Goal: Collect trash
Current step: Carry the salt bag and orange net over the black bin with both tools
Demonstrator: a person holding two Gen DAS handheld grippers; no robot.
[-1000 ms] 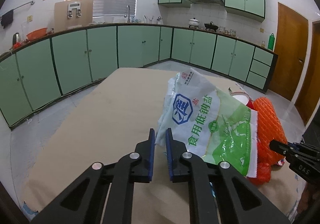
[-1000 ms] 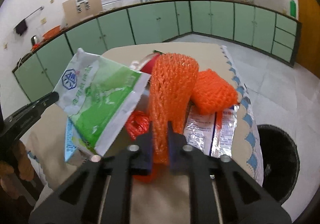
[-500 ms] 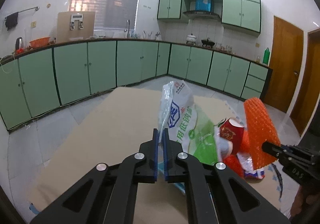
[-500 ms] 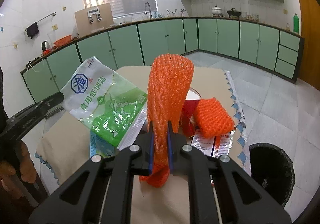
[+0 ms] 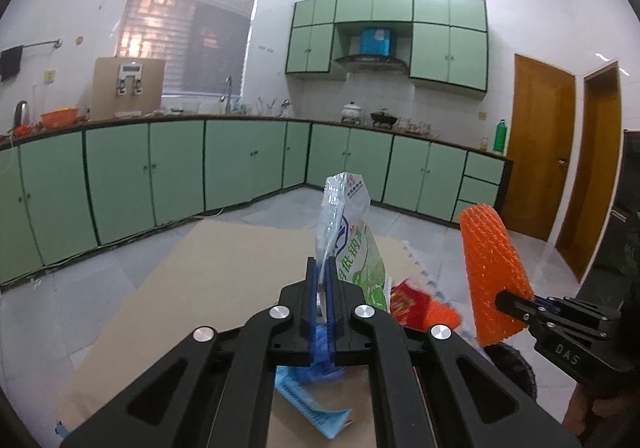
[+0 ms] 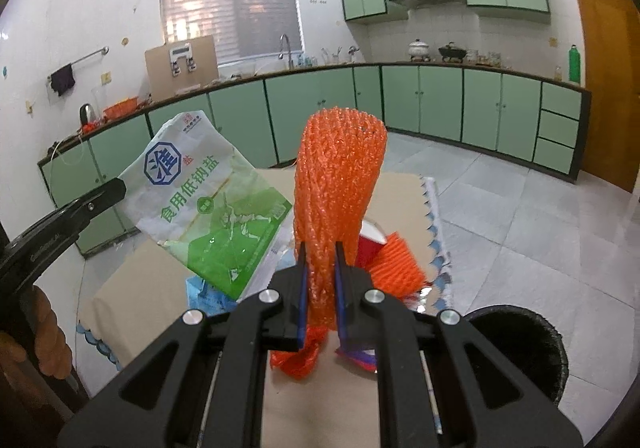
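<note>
My left gripper (image 5: 321,268) is shut on the edge of a white and green salt bag (image 5: 354,244), which stands up above the table. The same bag (image 6: 212,204) shows wide in the right wrist view, with the left gripper (image 6: 116,190) at its left edge. My right gripper (image 6: 319,252) is shut on an orange foam net sleeve (image 6: 340,176), held upright above the table. That sleeve (image 5: 490,268) also appears at the right of the left wrist view, pinched by the right gripper (image 5: 502,298).
On the beige table (image 5: 208,272) lie a red paper cup (image 6: 370,246), a second orange net (image 6: 396,268), a blue wrapper (image 5: 312,404) and foil wrappers. A black bin (image 6: 516,352) stands on the floor at the right. Green cabinets (image 5: 240,164) line the walls.
Both grippers have risen with their loads; the salt bag and the orange sleeve now hang clear above the table. The left jaws went from slightly apart to shut on the bag.
</note>
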